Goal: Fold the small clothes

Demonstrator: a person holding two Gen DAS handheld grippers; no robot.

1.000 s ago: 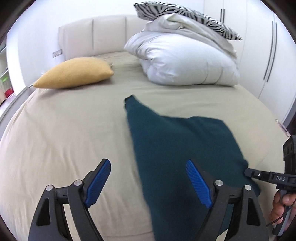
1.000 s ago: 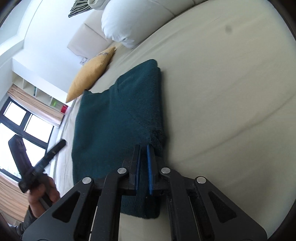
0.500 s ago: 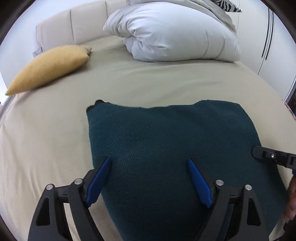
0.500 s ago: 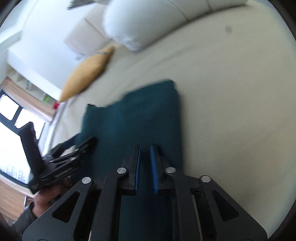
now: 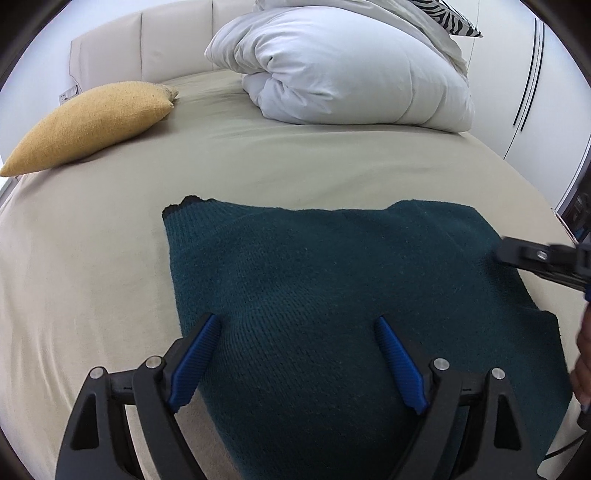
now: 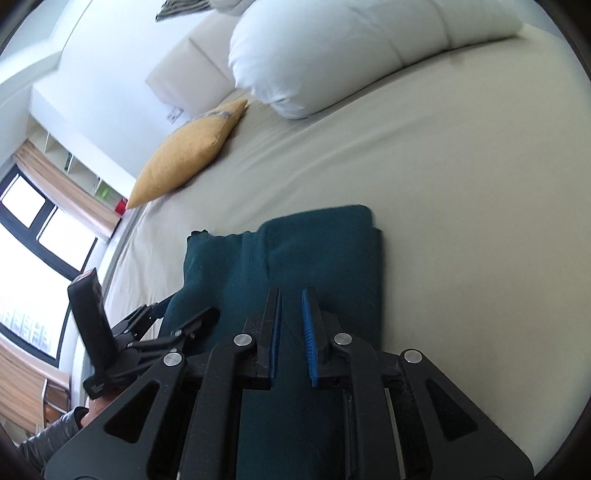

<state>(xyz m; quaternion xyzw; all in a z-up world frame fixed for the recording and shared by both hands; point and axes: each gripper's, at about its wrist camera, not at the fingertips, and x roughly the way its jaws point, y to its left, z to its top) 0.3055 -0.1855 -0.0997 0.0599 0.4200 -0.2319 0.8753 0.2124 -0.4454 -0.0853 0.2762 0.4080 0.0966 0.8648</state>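
A dark teal knitted garment (image 5: 332, 280) lies folded flat on the beige bed (image 5: 92, 258). My left gripper (image 5: 295, 325) is open wide and hovers over the garment's near left part, holding nothing. My right gripper (image 6: 291, 295) is over the garment (image 6: 317, 251) with its jaws a narrow gap apart and nothing between them. It also shows in the left wrist view (image 5: 535, 258) at the garment's right edge. The left gripper shows in the right wrist view (image 6: 177, 314) at the garment's left side.
A yellow cushion (image 5: 88, 122) lies at the far left of the bed. A white folded duvet (image 5: 351, 74) with a zebra pillow (image 5: 447, 18) on top sits at the head. White wardrobe doors (image 5: 535, 74) stand right. Windows (image 6: 29, 240) are left.
The right gripper let go of the garment's edge and its jaws parted slightly. The left gripper moved over the garment. The garment now lies flatter and squarer.
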